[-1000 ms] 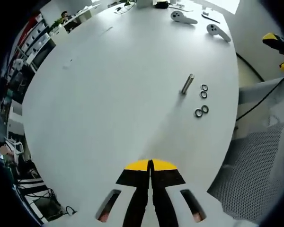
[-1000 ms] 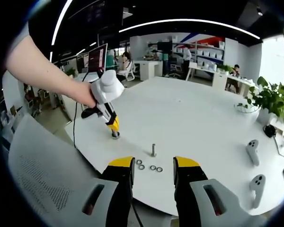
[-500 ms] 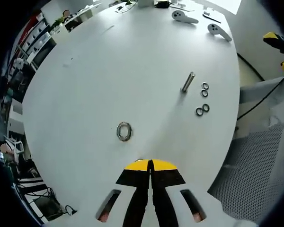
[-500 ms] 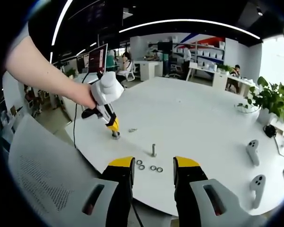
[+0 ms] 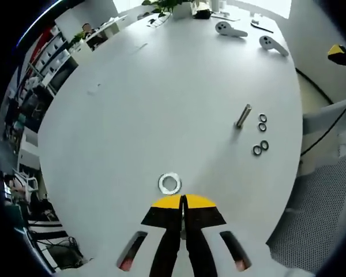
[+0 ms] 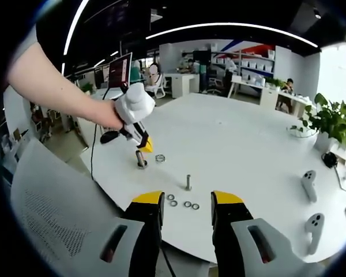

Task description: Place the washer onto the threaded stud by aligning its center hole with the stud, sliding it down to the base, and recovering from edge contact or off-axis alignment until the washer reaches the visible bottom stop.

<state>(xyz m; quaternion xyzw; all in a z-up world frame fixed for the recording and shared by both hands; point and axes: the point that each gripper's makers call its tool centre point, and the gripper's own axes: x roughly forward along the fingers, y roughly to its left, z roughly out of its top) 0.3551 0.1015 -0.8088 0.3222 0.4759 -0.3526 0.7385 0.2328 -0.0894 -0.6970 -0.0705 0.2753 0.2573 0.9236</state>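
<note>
Looking along the left gripper [image 5: 183, 203], jaws pressed together with nothing visibly between them, tips low over the white table [image 5: 161, 86]. Washer [image 5: 169, 183] lies flat just ahead of the tips, well apart from the stud [image 5: 243, 116]. Stud stands upright farther across the table; four small rings [image 5: 261, 134] sit loose just beside its base. Washer flat on the table likely means it needs picking up at an edge before threading. Two controllers [image 5: 248, 36] rest far beyond the stud.

Right gripper [image 6: 186, 202] view: jaws held wide, empty, hovering back from the table [image 6: 242, 144] edge, probably waiting clear of the work. Stud [image 6: 188, 183] stands straight ahead, bare, rings [image 6: 182, 203] near its base. Left gripper [image 6: 140, 151], in a person's hand [image 6: 112, 115], tilts down left of the stud, washer [image 6: 160, 158] just beside its tip. Controllers [image 6: 310, 202] lie right of the stud.
</note>
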